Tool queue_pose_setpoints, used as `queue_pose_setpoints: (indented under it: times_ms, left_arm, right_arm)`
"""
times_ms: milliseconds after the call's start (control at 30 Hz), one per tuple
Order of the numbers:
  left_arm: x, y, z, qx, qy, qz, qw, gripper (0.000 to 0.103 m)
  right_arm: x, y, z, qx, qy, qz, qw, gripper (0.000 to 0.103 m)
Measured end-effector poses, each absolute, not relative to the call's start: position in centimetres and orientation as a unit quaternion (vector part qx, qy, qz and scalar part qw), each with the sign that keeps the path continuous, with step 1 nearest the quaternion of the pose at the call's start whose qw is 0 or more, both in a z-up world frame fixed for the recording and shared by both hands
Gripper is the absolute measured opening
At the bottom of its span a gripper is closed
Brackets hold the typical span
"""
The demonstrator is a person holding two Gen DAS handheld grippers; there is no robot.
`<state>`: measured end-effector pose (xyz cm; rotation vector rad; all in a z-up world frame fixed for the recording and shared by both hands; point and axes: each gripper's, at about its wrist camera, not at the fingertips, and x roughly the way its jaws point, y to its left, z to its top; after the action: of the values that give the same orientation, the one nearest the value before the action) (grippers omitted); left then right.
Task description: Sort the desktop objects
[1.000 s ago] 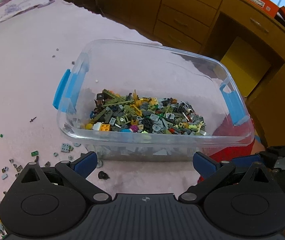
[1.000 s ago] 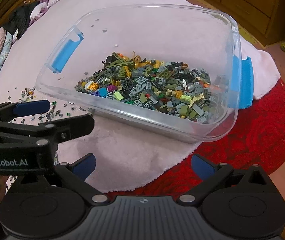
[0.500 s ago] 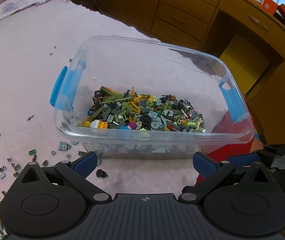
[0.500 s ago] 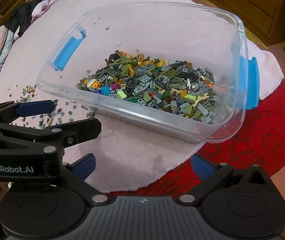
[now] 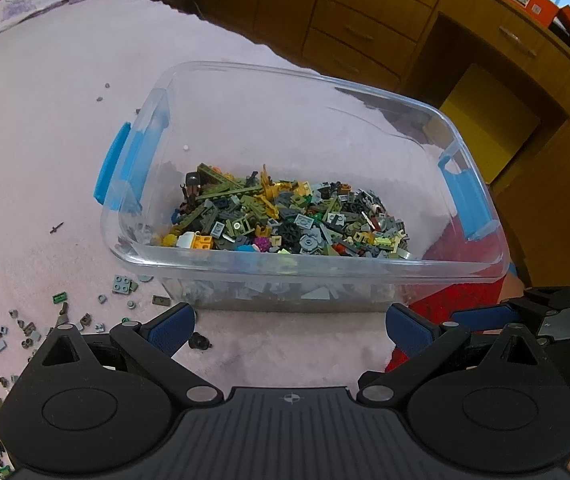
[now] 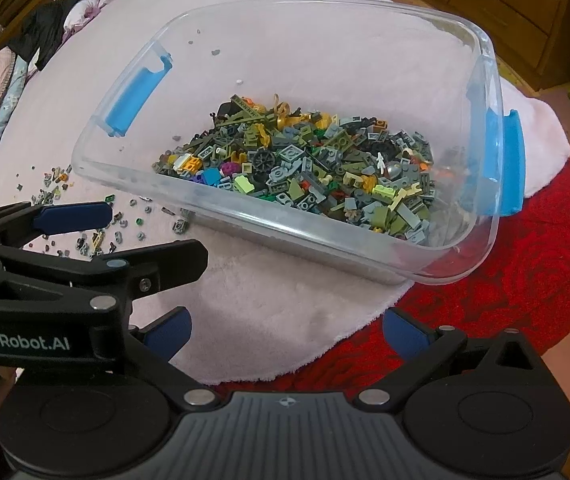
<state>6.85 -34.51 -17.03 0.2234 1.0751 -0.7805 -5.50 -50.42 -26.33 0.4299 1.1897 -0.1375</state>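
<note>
1 clear plastic bin (image 5: 221,76), frame centre, 2 blue handles, holding heap of toy bricks (image 5: 289,220) | loose bricks (image 5: 25,328) scattered lower left on pink blanket (image 5: 37,120) | left tool (image 5: 289,322) wide, empty | right tool (image 6: 287,330) wide, empty

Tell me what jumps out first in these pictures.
A clear plastic bin with blue handles sits mid-frame on a pink blanket, its near side heaped with small toy bricks. More loose bricks lie scattered to its left. Both the left gripper and right gripper hang open in front.
</note>
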Motion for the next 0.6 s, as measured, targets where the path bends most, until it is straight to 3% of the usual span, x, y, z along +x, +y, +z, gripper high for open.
queue_pose_setpoints:
  times_ms: [600]
  left_arm:
    - [6.74,-34.77,-17.26,0.101,0.501,-0.363,0.779,0.103]
  right_arm:
    - [-5.46,-50.27,-26.61,0.204,0.557,-0.063,0.802,0.102]
